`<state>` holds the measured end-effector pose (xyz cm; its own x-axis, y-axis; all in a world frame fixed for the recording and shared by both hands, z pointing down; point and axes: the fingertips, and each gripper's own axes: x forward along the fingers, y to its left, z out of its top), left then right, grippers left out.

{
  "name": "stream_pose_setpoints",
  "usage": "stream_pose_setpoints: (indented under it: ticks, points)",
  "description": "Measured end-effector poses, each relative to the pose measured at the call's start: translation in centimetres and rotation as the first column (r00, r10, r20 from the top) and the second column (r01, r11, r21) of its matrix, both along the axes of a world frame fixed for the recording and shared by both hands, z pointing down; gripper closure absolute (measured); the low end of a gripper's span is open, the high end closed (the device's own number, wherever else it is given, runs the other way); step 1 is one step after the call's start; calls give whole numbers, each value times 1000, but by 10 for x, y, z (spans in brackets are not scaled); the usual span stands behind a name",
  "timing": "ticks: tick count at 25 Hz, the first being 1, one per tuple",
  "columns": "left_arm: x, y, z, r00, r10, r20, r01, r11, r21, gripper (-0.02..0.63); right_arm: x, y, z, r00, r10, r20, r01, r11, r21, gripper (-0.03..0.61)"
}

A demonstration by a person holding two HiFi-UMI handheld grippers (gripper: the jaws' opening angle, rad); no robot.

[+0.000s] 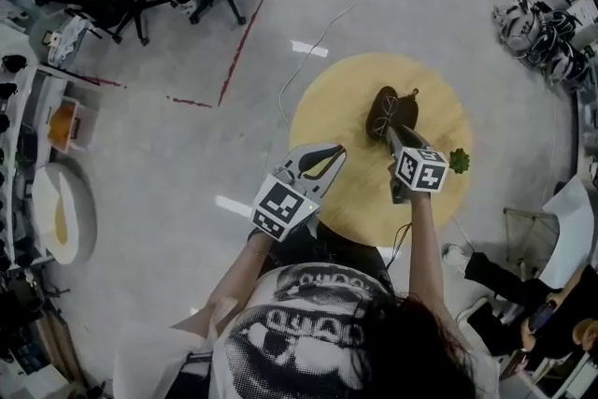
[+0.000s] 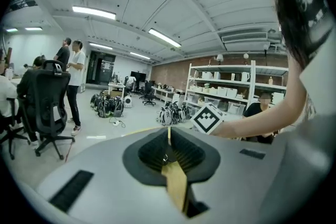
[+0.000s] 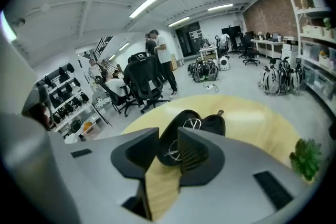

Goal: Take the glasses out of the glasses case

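Round wooden counter (image 1: 327, 117) in a workshop: an open case (image 1: 388, 112) lies on it, glasses (image 3: 192, 124) inside. My right gripper (image 3: 168, 140), jaws spread, hangs at its near end; left gripper (image 2: 168, 136) pressed together.

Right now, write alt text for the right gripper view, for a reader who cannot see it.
The right gripper, its jaws open, frames an open black glasses case, with glasses lying in it, on a round wooden table. A small green plant stands at the table's right edge; people and office chairs fill the workshop behind.
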<state>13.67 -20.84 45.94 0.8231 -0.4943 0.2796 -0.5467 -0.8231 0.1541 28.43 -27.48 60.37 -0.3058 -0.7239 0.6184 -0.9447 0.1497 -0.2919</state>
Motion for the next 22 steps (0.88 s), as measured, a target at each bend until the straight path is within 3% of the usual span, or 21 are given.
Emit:
stream_pose_setpoints:
  ticks: [8, 13, 17, 19, 22]
  points:
    - [9, -7, -2, 994, -107, 33, 106, 994, 12, 592, 17, -49, 57, 996, 73, 46, -65, 985, -161, 435]
    - [3, -7, 2, 984, -166, 59, 166, 986, 5, 592, 26, -54, 85, 992, 124, -31, -127, 960, -249, 386]
    - [-6, -6, 4, 977, -200, 78, 201, 980, -3, 592, 27, -53, 97, 992, 111, -60, -124, 948, -293, 350]
    - [-9, -6, 6, 974, -212, 80, 214, 977, -10, 592, 25, -54, 97, 994, 100, -41, -107, 947, -303, 355]
    - [-13, -5, 10, 972, -221, 82, 224, 974, -19, 592, 21, -53, 95, 998, 66, -23, -70, 952, -298, 413]
